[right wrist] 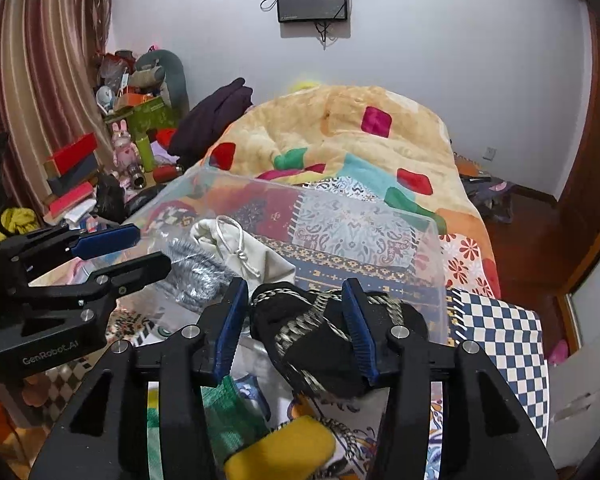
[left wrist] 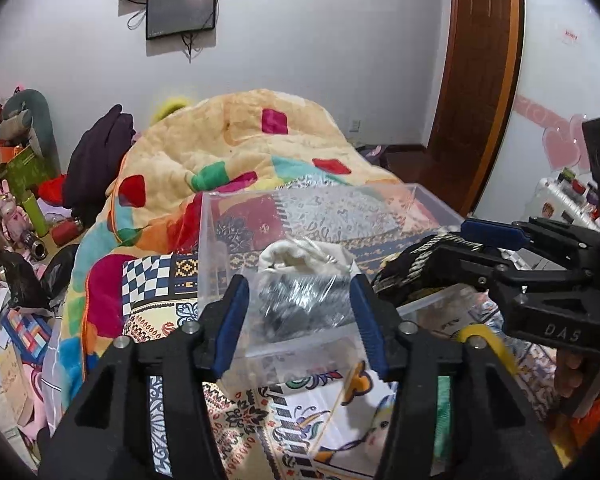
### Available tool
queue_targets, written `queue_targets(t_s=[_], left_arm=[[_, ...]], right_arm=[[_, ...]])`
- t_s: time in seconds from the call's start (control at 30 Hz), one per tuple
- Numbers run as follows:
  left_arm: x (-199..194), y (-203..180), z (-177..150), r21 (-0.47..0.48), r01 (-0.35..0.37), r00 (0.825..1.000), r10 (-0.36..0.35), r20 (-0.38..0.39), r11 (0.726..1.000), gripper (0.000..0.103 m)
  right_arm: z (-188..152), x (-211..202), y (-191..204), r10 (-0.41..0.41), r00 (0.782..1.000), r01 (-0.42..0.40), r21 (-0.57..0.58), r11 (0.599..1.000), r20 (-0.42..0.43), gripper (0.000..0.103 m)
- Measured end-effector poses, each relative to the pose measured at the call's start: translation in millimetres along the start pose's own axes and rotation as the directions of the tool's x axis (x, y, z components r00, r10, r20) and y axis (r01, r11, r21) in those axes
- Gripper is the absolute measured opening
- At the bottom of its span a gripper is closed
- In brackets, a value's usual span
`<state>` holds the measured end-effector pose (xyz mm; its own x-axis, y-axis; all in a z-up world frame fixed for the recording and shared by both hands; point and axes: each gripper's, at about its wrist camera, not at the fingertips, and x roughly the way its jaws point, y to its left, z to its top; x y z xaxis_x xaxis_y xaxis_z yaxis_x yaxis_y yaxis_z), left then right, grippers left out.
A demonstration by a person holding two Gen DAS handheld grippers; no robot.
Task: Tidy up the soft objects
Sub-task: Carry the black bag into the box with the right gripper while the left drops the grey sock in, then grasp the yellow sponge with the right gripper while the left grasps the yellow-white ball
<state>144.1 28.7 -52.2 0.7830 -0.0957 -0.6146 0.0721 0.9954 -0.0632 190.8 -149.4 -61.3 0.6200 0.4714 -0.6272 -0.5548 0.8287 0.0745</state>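
Right claw [right wrist: 296,324] pinching black braided item [right wrist: 320,344] at clear bin [right wrist: 436,264] near rim, left claw [left wrist: 300,320] wide: lower it clear of white pouch [right wrist: 240,248], then release.

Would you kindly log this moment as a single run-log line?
left gripper: open, at bagged grey item | right gripper: shut on black strap bundle at clear bin rim | cream pouch in bin

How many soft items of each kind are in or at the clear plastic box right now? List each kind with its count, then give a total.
Cream drawstring pouch: 1
Clear bag of grey fabric: 1
Black item with woven trim: 1
Total: 3
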Motion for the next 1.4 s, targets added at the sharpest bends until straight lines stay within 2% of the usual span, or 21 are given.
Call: queue_targets(t_s=[0.27,0.43,0.8,0.97,1.07,1.4], left_arm=[[-32,-9,1,0.01,0.019,0.998,-0.02,0.058,1.0,0.073],[-39,-13,-11,0.028,0.024,0.999,-0.025,0.044,0.999,0.075],[-35,-13,-67,0.048,0.026,0.996,-0.022,-0.086,0.999,0.075],[-34,-16,-83,0.022,0.069,0.989,-0.066,-0.131,0.997,0.075],[-32,-22,-85,0.024,0.084,0.988,-0.08,-0.135,0.996,0.075],[-11,-38,-79,-0.014,0.124,0.979,-0.125,-0.16,0.992,0.075]], right_arm=[[-2,-36,-9,-0.026,0.996,0.023,0.026,0.999,0.087,0.071],[-13,-42,-7,-0.026,0.996,0.024,0.026,0.999,0.083,0.071],[-64,-14,-11,0.02,0.997,-0.015,0.067,0.998,-0.073,0.071],[-72,-13,-3,0.037,0.995,-0.031,0.06,0.998,-0.096,0.071],[-75,-15,1,0.041,0.994,-0.036,0.057,0.998,-0.098,0.069],[-82,-13,-5,0.086,0.99,-0.074,0.108,0.991,-0.115,0.046]])
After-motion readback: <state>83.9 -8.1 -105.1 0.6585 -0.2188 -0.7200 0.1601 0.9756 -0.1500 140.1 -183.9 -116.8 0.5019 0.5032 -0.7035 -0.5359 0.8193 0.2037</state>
